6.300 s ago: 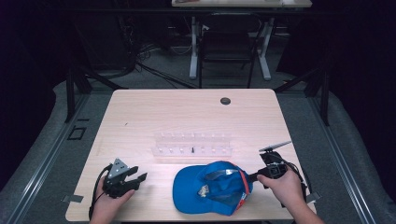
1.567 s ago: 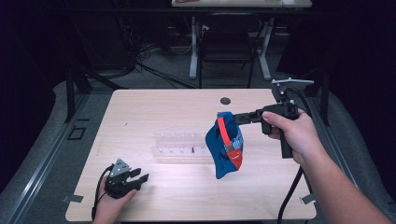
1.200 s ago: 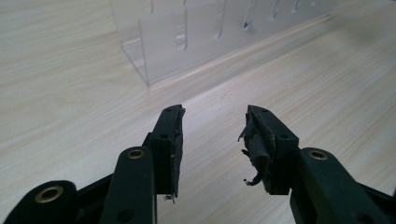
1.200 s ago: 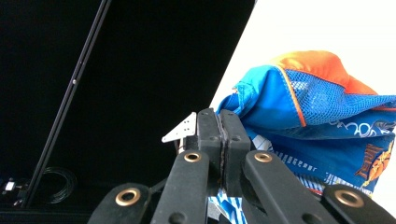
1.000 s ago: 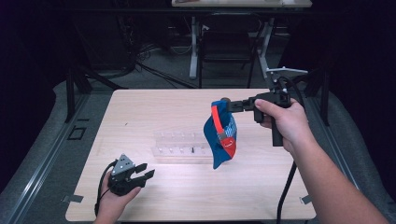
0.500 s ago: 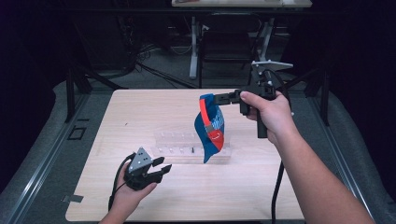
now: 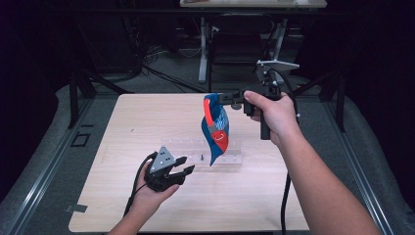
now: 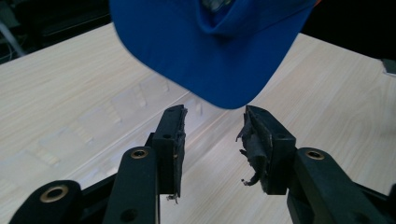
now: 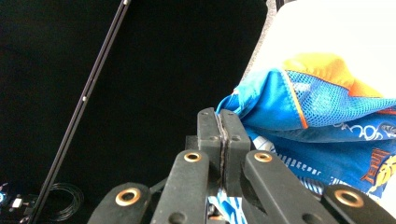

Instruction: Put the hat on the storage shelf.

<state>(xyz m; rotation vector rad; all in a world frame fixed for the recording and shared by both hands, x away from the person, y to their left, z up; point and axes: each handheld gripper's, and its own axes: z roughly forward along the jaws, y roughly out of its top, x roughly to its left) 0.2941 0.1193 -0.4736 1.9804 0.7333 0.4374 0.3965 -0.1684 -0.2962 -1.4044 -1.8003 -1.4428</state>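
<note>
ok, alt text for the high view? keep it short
The right gripper holds a blue and red cap hanging above a wooden table. Below, the open left gripper points toward it, near a clear plastic organiser box.

Light wood worktop (image 7: 147, 117), rectangular, evenly lit from above. Grey carpet floor (image 7: 63, 112) around it, metal floor rails (image 7: 46, 169) along both sides. Room beyond dark, near black. Second table (image 7: 235, 29) behind, pale legs, cables (image 7: 161, 73) trailing on floor beneath.
</note>
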